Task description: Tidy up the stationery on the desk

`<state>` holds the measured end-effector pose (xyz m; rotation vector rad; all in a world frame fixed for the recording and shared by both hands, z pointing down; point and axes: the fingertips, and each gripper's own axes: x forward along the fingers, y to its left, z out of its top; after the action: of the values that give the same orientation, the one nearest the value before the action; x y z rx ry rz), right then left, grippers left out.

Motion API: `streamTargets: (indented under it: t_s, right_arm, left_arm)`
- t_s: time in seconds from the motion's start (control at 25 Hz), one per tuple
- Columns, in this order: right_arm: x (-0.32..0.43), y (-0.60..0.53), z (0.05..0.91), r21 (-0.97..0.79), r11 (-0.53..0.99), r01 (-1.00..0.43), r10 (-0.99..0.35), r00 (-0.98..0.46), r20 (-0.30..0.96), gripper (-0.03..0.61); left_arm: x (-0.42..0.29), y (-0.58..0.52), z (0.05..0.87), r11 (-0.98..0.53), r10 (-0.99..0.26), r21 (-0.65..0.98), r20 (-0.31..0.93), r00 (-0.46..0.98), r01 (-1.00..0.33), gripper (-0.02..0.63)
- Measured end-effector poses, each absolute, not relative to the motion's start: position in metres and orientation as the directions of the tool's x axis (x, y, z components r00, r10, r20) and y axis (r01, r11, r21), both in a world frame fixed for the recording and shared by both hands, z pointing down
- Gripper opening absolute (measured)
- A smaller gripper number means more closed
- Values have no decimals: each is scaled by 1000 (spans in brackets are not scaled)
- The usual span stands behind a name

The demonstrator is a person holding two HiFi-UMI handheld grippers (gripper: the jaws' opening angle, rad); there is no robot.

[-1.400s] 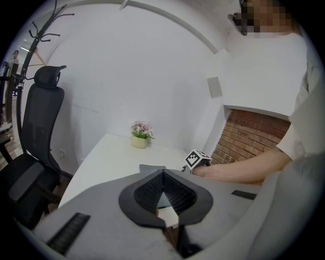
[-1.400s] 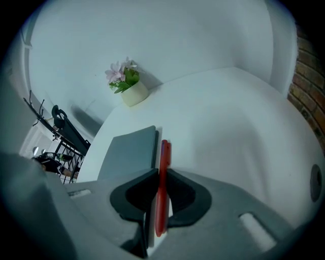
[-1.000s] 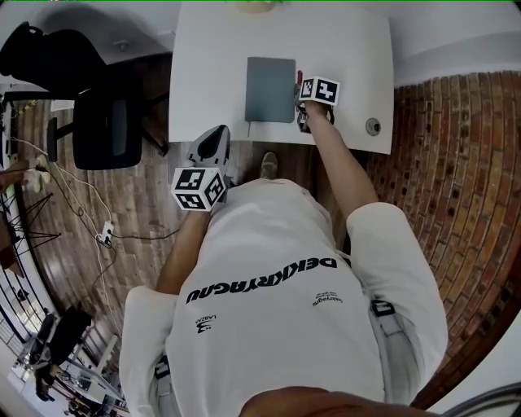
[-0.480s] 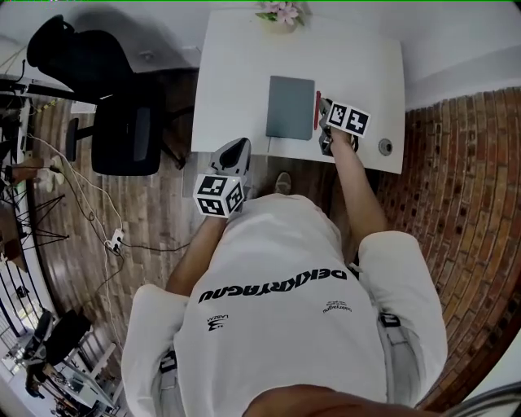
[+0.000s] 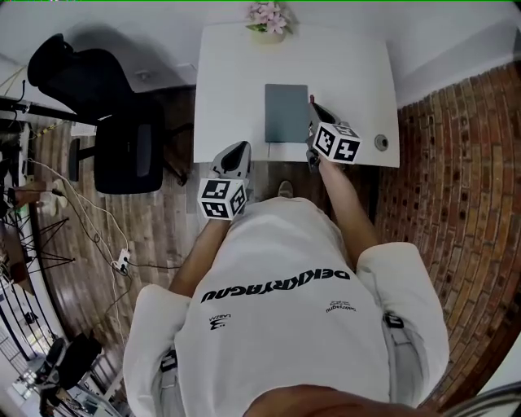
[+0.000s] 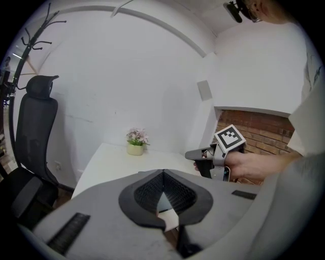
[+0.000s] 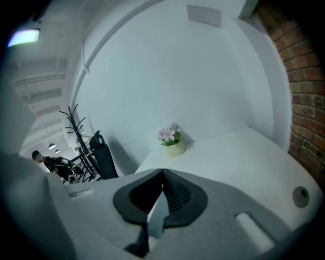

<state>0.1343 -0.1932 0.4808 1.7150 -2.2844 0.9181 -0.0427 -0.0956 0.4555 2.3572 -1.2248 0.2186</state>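
You are holding the right gripper [image 5: 317, 120] over the desk's [image 5: 236, 73] near edge. Its jaws have just been closing and are meeting on nothing. The left gripper [image 5: 236, 151], also pinched shut and empty, is hanging short of the desk. The grey notebook [image 5: 286, 112] is lying just left of the right gripper, its long axis running away from you, so your right hand is the nearer one.

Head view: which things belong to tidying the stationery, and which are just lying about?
Job:
grey notebook
red pen beside it
white desk

Lying about:
potted flowers
black office chair
round desk grommet
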Motion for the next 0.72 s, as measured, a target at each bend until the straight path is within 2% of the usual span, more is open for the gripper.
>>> streamTargets:
  t_s: [0.72]
  right_arm:
    - [88, -119, 422, -258, 250, -933, -905, -319, 280, -3]
  left_arm:
    - [-28, -94, 430, -569, -733, 261, 268, 625, -780, -3]
